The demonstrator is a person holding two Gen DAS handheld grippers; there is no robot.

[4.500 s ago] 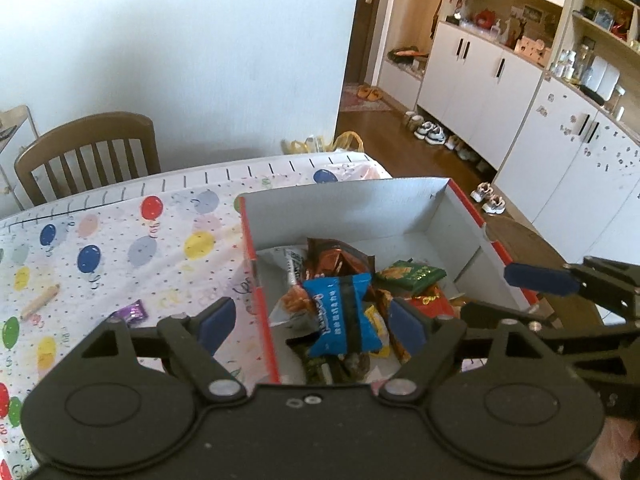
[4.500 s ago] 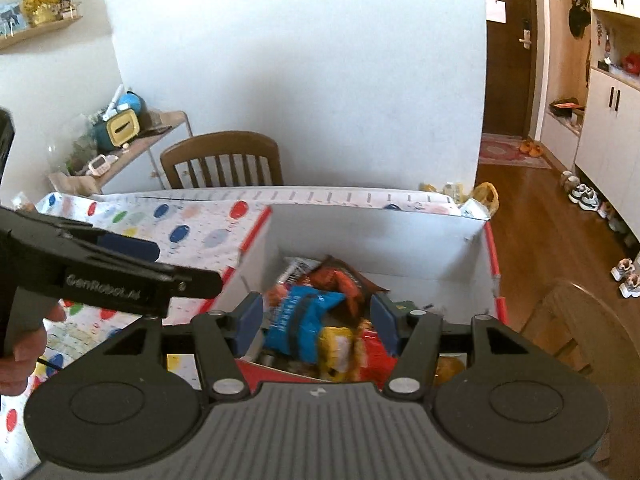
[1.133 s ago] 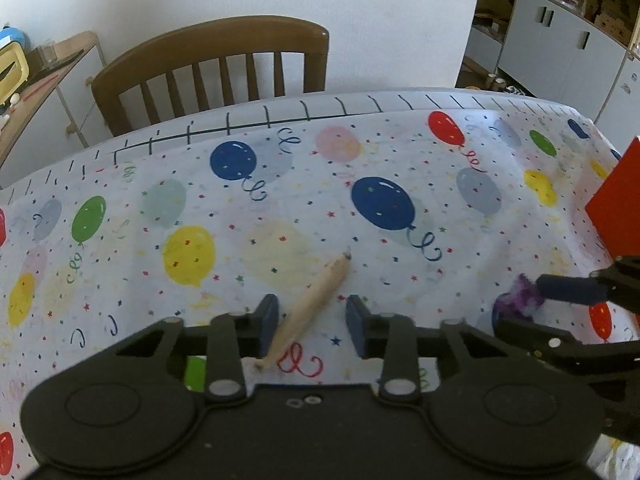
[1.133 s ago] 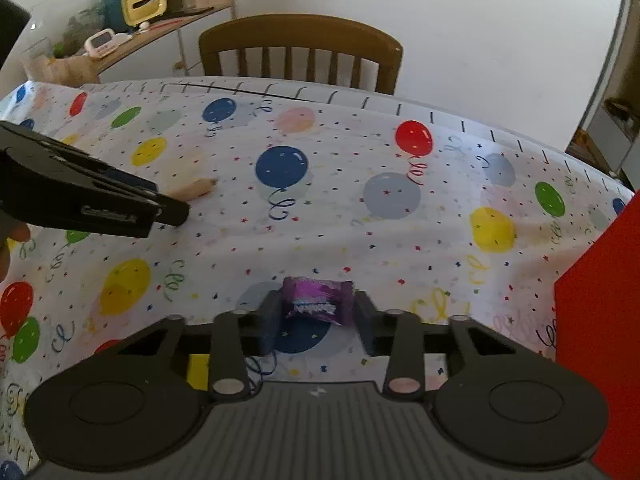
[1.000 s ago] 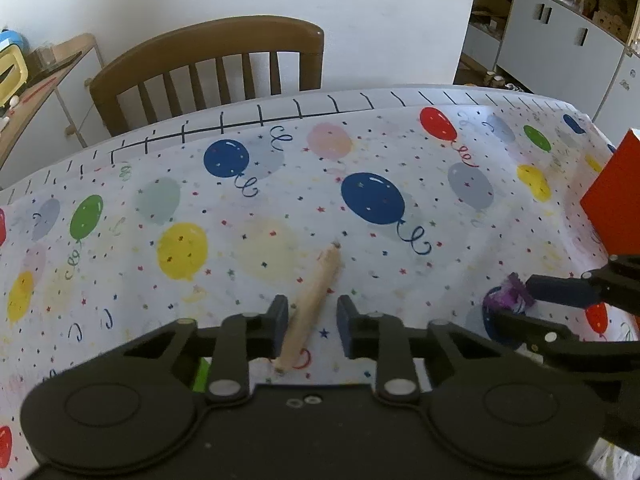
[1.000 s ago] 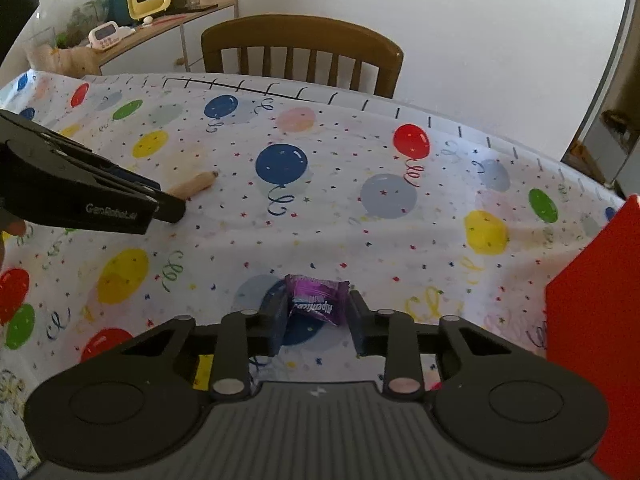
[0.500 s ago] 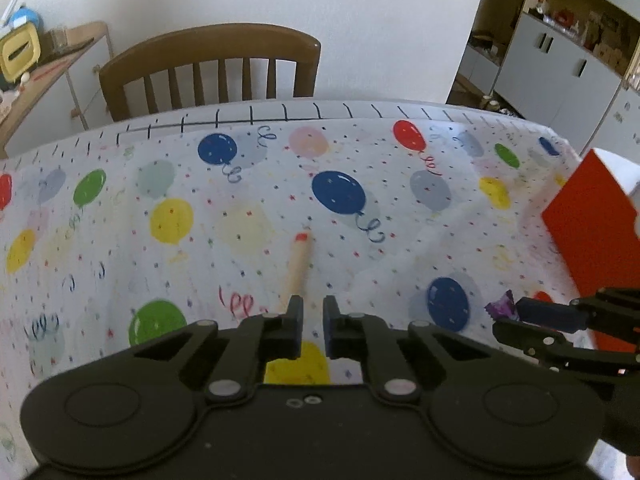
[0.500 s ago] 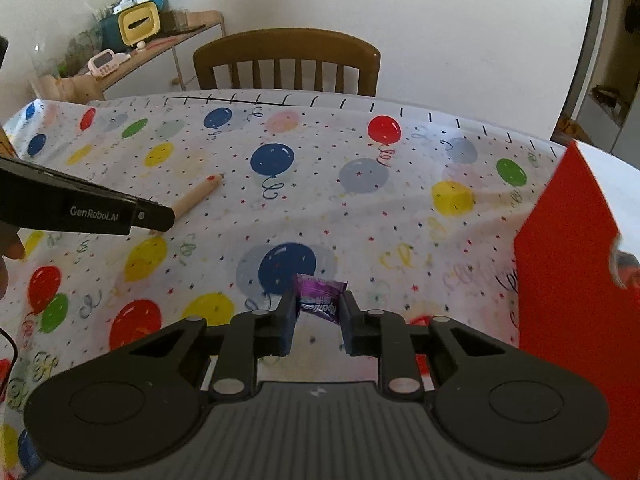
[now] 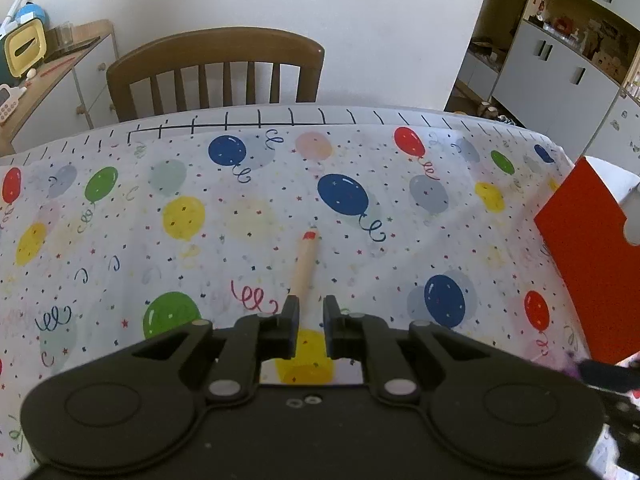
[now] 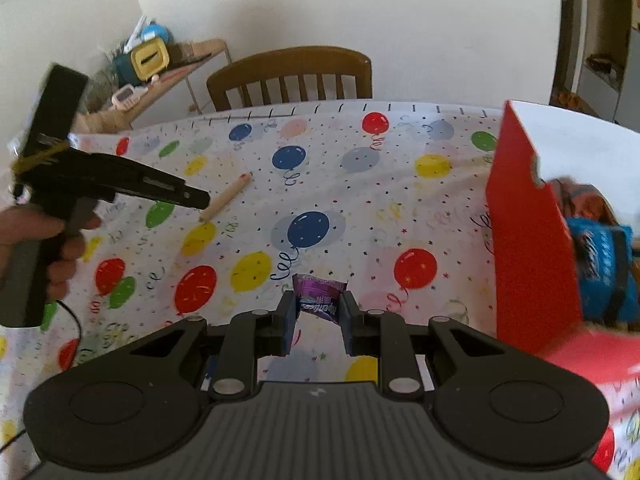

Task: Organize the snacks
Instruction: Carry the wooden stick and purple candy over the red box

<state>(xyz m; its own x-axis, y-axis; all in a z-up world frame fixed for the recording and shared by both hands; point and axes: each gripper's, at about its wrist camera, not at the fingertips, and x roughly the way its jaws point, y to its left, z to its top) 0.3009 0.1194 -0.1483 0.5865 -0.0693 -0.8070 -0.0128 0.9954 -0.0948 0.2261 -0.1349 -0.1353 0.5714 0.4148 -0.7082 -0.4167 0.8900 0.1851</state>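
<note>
Purple foil-wrapped candy point(image 10: 320, 300) is clamped between the right gripper point(image 10: 318, 310) jaws, lifted clear of the balloon-print tablecloth point(image 10: 360, 208), near the tablecloth's front edge and just left of the red cardboard box point(image 10: 528, 240) at the right edge. Only the wrapper's lower part appears pinched; a soft wrapper could be slipped out during the swing toward the box, and a drop short of the box wall is likely if the jaws are released early. The box's near wall stands tall, so it could be clipped or the box shoved off the right edge if the gripper is not raised enough. A blue snack packet point(image 10: 600, 264) is piled high inside, so the candy could bounce out. The slim tan stick snack with a red tip point(image 9: 305, 266) is held by its near end in the clenched left gripper point(image 9: 308, 314), mid-cloth; a grip so close to the end could let it pivot or slip. Its far end cannot be confirmed off the cloth.
</note>
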